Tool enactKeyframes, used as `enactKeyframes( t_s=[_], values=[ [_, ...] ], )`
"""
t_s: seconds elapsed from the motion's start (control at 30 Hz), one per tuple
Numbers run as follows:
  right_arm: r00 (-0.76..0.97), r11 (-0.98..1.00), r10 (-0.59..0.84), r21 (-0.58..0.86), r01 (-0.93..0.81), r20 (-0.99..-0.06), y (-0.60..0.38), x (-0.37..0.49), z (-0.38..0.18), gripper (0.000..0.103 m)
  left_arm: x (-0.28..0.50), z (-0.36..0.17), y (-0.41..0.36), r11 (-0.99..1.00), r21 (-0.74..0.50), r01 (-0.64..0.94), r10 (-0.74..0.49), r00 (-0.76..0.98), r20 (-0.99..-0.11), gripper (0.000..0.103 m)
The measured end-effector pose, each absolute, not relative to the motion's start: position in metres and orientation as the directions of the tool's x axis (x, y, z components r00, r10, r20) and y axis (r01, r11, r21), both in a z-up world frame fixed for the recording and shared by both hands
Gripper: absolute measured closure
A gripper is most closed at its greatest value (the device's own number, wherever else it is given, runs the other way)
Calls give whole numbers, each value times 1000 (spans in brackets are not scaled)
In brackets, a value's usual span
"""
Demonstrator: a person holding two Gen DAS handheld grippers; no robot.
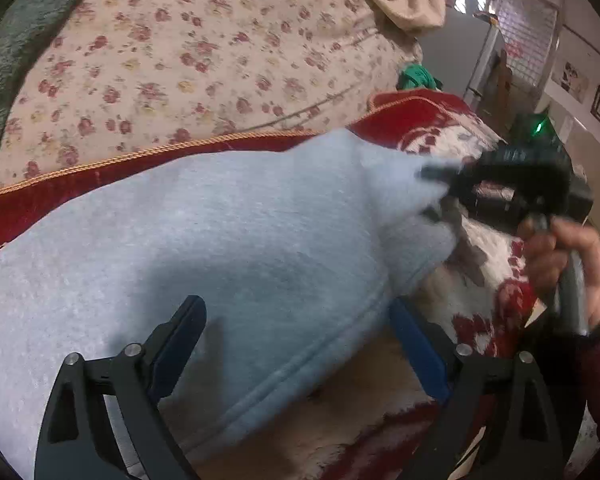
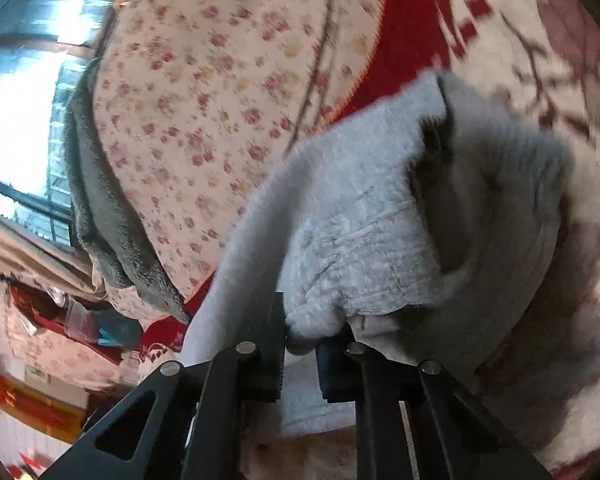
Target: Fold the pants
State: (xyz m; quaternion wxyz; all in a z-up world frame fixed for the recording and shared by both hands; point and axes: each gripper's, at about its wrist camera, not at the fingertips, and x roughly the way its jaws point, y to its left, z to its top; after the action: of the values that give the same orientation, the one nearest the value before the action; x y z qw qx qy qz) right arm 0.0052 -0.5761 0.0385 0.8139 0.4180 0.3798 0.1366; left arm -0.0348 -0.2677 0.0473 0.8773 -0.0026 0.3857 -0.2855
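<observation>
The pants point(image 1: 204, 240) are light grey fleece, spread over a red and white blanket. My left gripper point(image 1: 296, 320) is open, its two fingers standing wide on either side of the pants' hemmed edge. My right gripper point(image 1: 440, 192) shows at the right of the left wrist view, clamped on a lifted end of the pants. In the right wrist view the right gripper point(image 2: 300, 340) is shut on a bunched fold of the pants point(image 2: 360, 220), which hang forward from the fingers.
The red and white blanket point(image 1: 480, 320) lies under the pants. A floral quilt point(image 1: 180, 60) and a grey-green plush blanket point(image 1: 4, 60) lie behind. A window point(image 2: 20, 100) shows at left in the right wrist view.
</observation>
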Motion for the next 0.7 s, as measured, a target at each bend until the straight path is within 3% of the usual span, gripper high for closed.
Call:
enactKeyframes(
  t_s=[0.03, 0.1, 0.23, 0.37, 0.6, 0.7],
  values=[
    [688, 618, 533, 782, 81, -492, -581, 4, 46, 91, -35, 47, -271, 824, -233, 517, -518, 517, -681, 38],
    [711, 627, 519, 776, 61, -475, -591, 3, 58, 92, -35, 47, -277, 814, -221, 537, -519, 503, -691, 51],
    [758, 641, 472, 765, 56, -451, -617, -7, 75, 92, -38, 46, -289, 799, -181, 573, -513, 493, -703, 62],
    [781, 632, 420, 766, 113, -462, -651, -23, 71, 92, -37, 28, -297, 789, -184, 586, -505, 449, -737, 65],
    [612, 730, 348, 615, 299, -710, -656, -9, 11, 91, -41, 23, -292, 780, -202, 592, -519, 432, -737, 65],
    [608, 792, 295, 545, 275, -737, -647, -12, 28, 85, -47, 29, -289, 776, -189, 601, -518, 438, -734, 66]
  ],
)
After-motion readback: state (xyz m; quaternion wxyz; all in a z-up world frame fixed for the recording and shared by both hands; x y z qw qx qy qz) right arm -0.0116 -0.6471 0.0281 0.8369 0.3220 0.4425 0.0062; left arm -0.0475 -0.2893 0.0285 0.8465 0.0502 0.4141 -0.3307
